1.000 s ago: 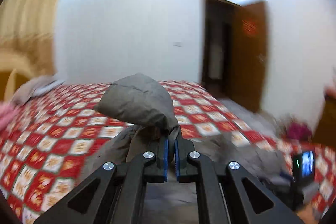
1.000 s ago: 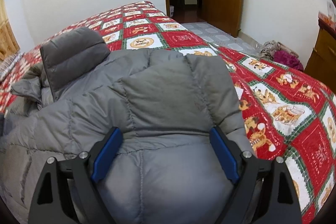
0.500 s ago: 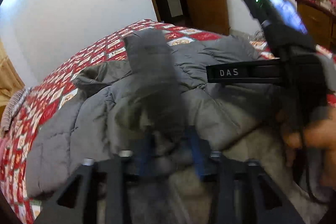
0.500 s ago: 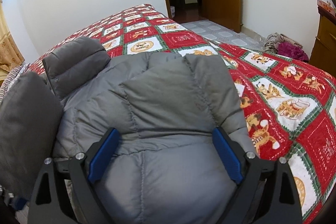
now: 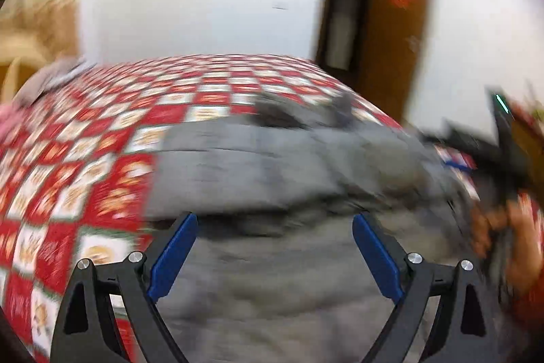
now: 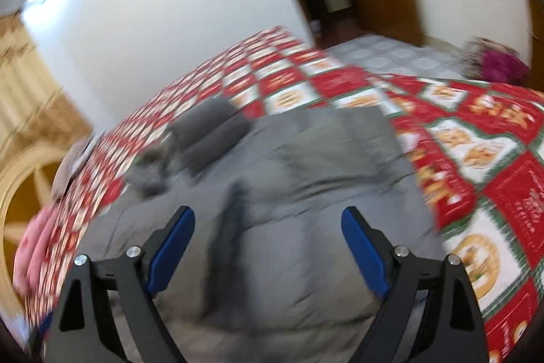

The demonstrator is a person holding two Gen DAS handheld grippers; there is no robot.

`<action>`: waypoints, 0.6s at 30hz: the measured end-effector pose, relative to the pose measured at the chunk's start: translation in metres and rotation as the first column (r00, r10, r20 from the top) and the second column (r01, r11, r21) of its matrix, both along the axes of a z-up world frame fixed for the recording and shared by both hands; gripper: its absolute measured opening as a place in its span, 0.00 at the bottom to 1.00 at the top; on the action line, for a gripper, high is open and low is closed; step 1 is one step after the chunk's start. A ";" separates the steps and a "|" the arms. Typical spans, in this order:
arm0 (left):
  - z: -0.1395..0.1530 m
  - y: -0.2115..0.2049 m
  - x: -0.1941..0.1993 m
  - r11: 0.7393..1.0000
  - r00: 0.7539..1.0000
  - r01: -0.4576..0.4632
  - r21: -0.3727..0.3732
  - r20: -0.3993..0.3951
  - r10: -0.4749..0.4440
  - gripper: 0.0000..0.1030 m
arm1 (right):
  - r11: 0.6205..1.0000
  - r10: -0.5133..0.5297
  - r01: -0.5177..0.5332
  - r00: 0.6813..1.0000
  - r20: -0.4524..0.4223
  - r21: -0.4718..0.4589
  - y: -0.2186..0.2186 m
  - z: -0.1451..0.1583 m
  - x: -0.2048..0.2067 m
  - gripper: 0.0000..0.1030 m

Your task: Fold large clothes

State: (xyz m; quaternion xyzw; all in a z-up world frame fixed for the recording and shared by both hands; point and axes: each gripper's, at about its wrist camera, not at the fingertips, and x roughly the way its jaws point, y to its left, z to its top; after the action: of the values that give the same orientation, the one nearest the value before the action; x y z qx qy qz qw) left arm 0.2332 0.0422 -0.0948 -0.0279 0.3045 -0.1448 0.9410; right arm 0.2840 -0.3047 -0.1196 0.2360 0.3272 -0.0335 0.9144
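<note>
In the left wrist view, the left gripper (image 5: 273, 235) is seen with its jaws spread wide, having just been opening; nothing is pinched, and the grey padded jacket (image 5: 282, 169) is spread ahead of and beneath them on the red checked bedspread (image 5: 85, 159), presumably released there so the fold can settle.

In the right wrist view, the right gripper (image 6: 268, 232) is likewise held wide apart and empty above the jacket (image 6: 306, 193), probably kept ready for another grasp.

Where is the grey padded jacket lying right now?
The grey jacket lies spread on the red-and-white checked bedspread, filling the lower centre of both wrist views, just ahead of each open gripper; its hood end points toward the far wall.
</note>
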 end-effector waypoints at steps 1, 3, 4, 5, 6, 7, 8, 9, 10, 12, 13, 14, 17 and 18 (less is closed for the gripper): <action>0.002 0.010 0.010 0.999 0.999 -0.041 -0.014 -0.019 0.041 0.90 | 0.999 0.032 -0.032 0.999 -0.028 -0.014 0.012 -0.003 0.003 0.88; 0.009 0.034 0.018 0.992 0.993 -0.114 -0.055 -0.048 0.111 0.90 | 0.994 0.099 -0.103 0.991 -0.093 -0.036 0.037 -0.017 0.013 0.84; 0.011 0.042 0.023 0.989 0.991 -0.130 -0.073 -0.048 0.127 0.90 | 0.989 0.127 -0.135 0.983 -0.132 -0.059 0.048 -0.024 0.017 0.76; 0.014 0.050 0.023 0.986 0.989 -0.145 -0.083 -0.043 0.142 0.90 | 0.984 0.143 -0.157 0.977 -0.157 -0.085 0.058 -0.028 0.019 0.52; 0.019 0.058 0.023 0.982 0.986 -0.167 -0.084 -0.035 0.164 0.90 | 0.978 0.167 -0.184 0.973 -0.161 -0.098 0.067 -0.028 0.019 0.34; 0.022 0.060 0.028 0.981 0.984 -0.179 -0.080 -0.030 0.177 0.90 | 0.976 0.172 -0.190 0.972 -0.162 -0.106 0.070 -0.027 0.017 0.32; 0.026 0.064 0.032 0.979 0.981 -0.192 -0.073 -0.024 0.191 0.90 | 0.973 0.176 -0.196 0.971 -0.160 -0.121 0.076 -0.022 0.014 0.26; 0.029 0.065 0.037 0.978 0.980 -0.200 -0.064 -0.020 0.199 0.90 | 0.971 0.187 -0.206 0.970 -0.155 -0.120 0.079 -0.018 0.011 0.21; 0.031 0.066 0.041 0.977 0.979 -0.205 -0.056 -0.020 0.204 0.90 | 0.969 0.209 -0.226 0.966 -0.150 -0.103 0.080 -0.014 0.007 0.21; 0.035 0.066 0.051 0.976 0.977 -0.214 -0.037 -0.017 0.214 0.90 | 0.957 0.267 -0.280 0.950 -0.160 -0.069 0.086 -0.008 -0.005 0.20; 0.035 0.066 0.054 0.976 0.976 -0.217 -0.028 -0.014 0.217 0.90 | 0.952 0.282 -0.297 0.945 -0.165 -0.075 0.089 -0.010 -0.010 0.20; 0.034 0.063 0.060 0.974 0.975 -0.224 -0.014 -0.013 0.224 0.90 | 0.945 0.293 -0.312 0.940 -0.175 -0.096 0.092 -0.011 -0.014 0.20; 0.018 0.052 0.080 0.968 0.967 -0.246 0.055 -0.051 0.249 0.90 | 0.923 0.266 -0.317 0.935 -0.236 -0.216 0.093 -0.028 -0.018 0.21; 0.008 0.047 0.088 0.962 0.963 -0.255 0.100 -0.067 0.262 0.90 | 0.922 0.256 -0.313 0.934 -0.249 -0.227 0.090 -0.034 -0.018 0.26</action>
State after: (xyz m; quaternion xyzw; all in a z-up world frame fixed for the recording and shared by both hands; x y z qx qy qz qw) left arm 0.3207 0.0890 -0.0870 -0.0306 0.3416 -0.0054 0.9393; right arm 0.2661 -0.2148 -0.1537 0.0570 0.4477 0.0319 0.8918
